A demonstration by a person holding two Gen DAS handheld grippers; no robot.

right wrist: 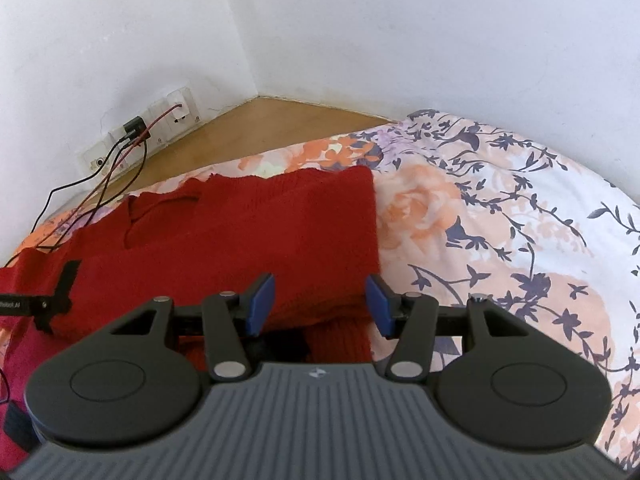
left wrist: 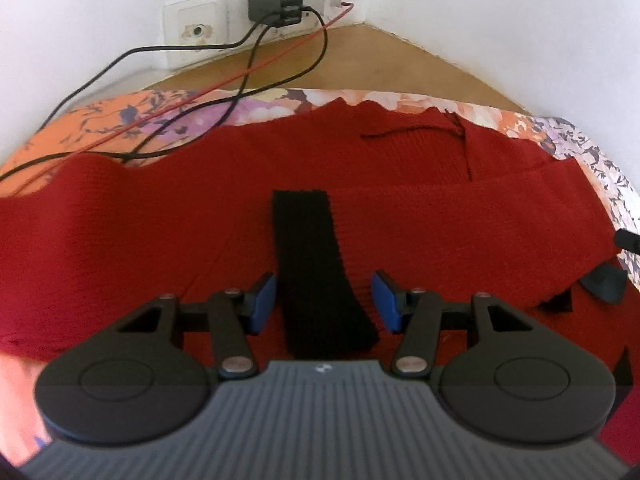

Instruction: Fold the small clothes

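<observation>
While both tools sit low over the bed, a red knitted garment lies spread on the floral bedsheet, filling the middle of the left wrist view and running from 9 o'clock to the centre of the right wrist view. Its black ribbed band lies flat on the red knit, pointing toward 12 o'clock. The left hand-held gripper has its blue pads spread apart on either side of that band, without closing on it. The right hand-held gripper is likewise spread wide, straddling the garment's right edge, with one pad above red knit and the other above the sheet. At 12 o'clock in the left view, a black charger sits in a wall socket, and black cables and a red wire trail over the wooden floor onto the bed.
</observation>
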